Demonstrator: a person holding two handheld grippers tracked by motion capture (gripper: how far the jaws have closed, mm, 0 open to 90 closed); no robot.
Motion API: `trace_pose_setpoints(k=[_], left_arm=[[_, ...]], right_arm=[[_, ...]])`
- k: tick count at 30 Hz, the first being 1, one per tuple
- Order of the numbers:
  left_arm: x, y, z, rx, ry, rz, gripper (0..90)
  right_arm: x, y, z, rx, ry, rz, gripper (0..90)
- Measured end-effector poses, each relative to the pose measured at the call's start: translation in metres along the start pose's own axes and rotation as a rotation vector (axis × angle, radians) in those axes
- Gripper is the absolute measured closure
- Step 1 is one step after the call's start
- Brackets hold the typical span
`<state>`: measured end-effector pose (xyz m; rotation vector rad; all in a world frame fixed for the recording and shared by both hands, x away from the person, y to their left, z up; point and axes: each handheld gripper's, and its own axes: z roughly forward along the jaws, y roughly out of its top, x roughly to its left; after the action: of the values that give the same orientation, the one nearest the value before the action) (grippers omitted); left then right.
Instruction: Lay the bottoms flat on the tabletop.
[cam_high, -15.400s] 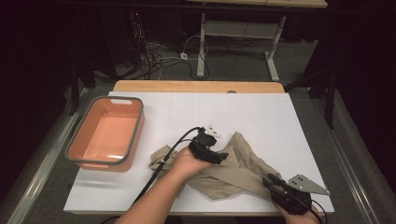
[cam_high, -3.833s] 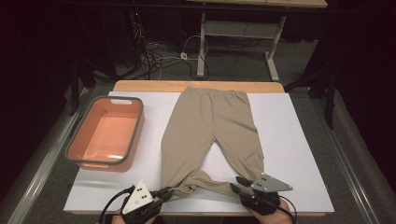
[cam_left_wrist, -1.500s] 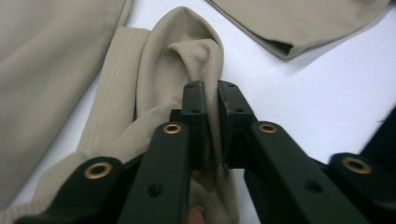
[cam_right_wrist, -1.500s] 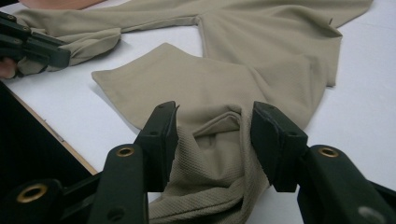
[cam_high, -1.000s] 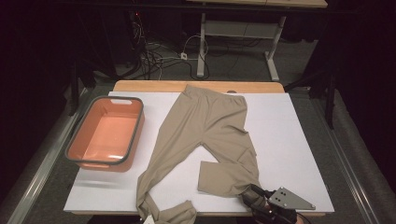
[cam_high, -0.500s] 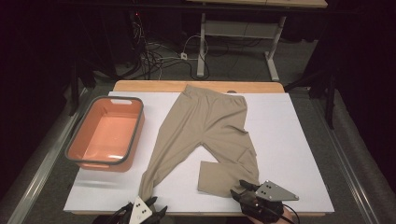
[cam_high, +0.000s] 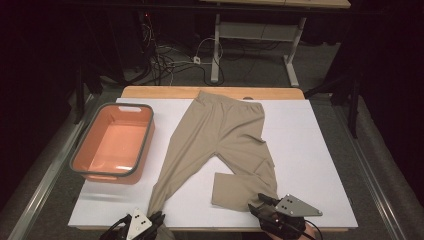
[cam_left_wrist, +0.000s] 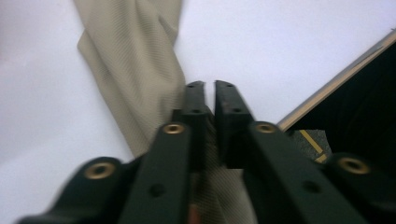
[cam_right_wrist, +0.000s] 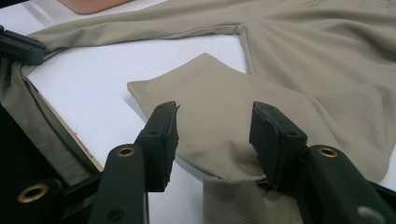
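The beige trousers are spread on the white desk, waistband at the far edge, beside the orange basin. One leg has been folded back at its cuff; the other is stretched straight to the near edge. That cuff is pinched by the closed left gripper, whose jaws have just been closing. The right gripper stands open over the folded cuff. Most folding appears left.

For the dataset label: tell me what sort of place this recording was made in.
Probably a lab or workshop bench, not a home: a white work table holding khaki trousers and an orange tub, with loose cables on the grey floor and another desk frame behind.
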<state>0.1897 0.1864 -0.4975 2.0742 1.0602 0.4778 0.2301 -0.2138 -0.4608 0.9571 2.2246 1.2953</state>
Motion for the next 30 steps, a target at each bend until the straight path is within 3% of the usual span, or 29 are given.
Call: trace_pose_setpoints(k=[4, 5, 8, 12, 15, 16, 17, 19, 20, 22, 24, 27, 30], left_arm=[[0.000, 0.000, -0.003, -0.006, -0.032, -0.005, 87.6], [-0.002, 0.000, -0.004, -0.019, -0.062, -0.018, 87.6], [-0.017, 0.005, -0.008, -0.047, -0.138, 0.012, 87.5], [-0.039, 0.019, -0.004, -0.107, -0.273, 0.023, 87.4], [-0.053, 0.029, 0.008, -0.100, -0.336, 0.073, 86.7], [-0.055, 0.030, 0.010, -0.098, -0.378, 0.082, 83.2], [-0.056, 0.030, 0.009, -0.103, -0.392, 0.087, 75.6], [-0.051, 0.029, 0.002, -0.134, -0.390, 0.098, 64.5], [-0.045, 0.028, -0.004, -0.158, -0.361, 0.092, 62.9], [-0.026, 0.021, -0.012, -0.198, -0.303, 0.044, 68.0], [-0.009, 0.014, -0.008, -0.170, -0.256, -0.014, 72.6], [-0.002, 0.008, 0.005, -0.096, -0.236, -0.038, 68.8], [-0.003, 0.007, 0.013, -0.087, -0.262, -0.061, 65.3]], right_arm=[[0.001, 0.000, -0.003, -0.005, -0.003, -0.003, 52.7], [0.001, 0.000, -0.003, -0.007, -0.003, -0.003, 52.7], [0.000, -0.001, -0.004, -0.006, -0.006, 0.002, 52.7], [-0.001, -0.002, -0.005, -0.003, -0.012, 0.003, 52.8], [-0.001, -0.002, -0.006, -0.001, -0.016, 0.002, 52.9], [-0.001, -0.003, -0.006, -0.001, -0.016, 0.000, 52.8], [0.000, -0.003, -0.006, 0.000, -0.016, 0.000, 52.9], [0.000, -0.003, -0.006, 0.002, -0.018, 0.002, 52.9], [0.000, -0.004, -0.007, 0.003, -0.019, 0.002, 52.9], [0.000, -0.004, -0.008, 0.001, -0.021, 0.002, 52.9], [0.000, -0.005, -0.009, 0.001, -0.023, 0.001, 53.0], [0.001, -0.005, -0.010, 0.003, -0.021, -0.002, 54.4], [0.005, -0.006, -0.011, -0.001, -0.008, -0.011, 58.2]])
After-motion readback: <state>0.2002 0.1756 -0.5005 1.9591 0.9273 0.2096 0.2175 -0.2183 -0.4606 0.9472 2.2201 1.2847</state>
